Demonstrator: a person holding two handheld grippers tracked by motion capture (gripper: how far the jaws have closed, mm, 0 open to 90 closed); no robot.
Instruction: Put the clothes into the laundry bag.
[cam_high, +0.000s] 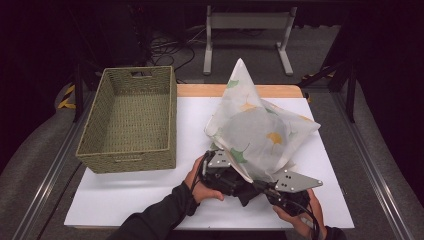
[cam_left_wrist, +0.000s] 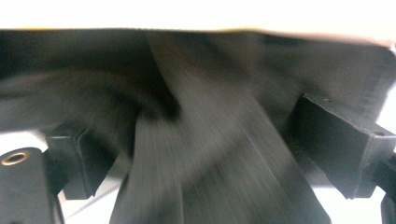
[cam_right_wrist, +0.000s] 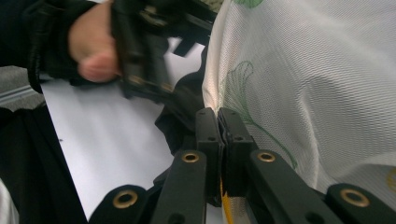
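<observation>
Nearest to me, my right gripper (cam_right_wrist: 218, 122) is pressed fully closed on the near edge of the white mesh bag (cam_high: 260, 132) with green and yellow leaf prints, I think to keep that edge fixed while the other hand works. Just to its left, my left gripper (cam_high: 227, 176) has its jaws standing wide apart around a black cloth (cam_left_wrist: 205, 140) that comes out under the bag, and they do not pinch it. Farther on the white table (cam_high: 190, 125), the bag rises to a point, and the empty woven basket (cam_high: 131, 117) waits at the far left.
</observation>
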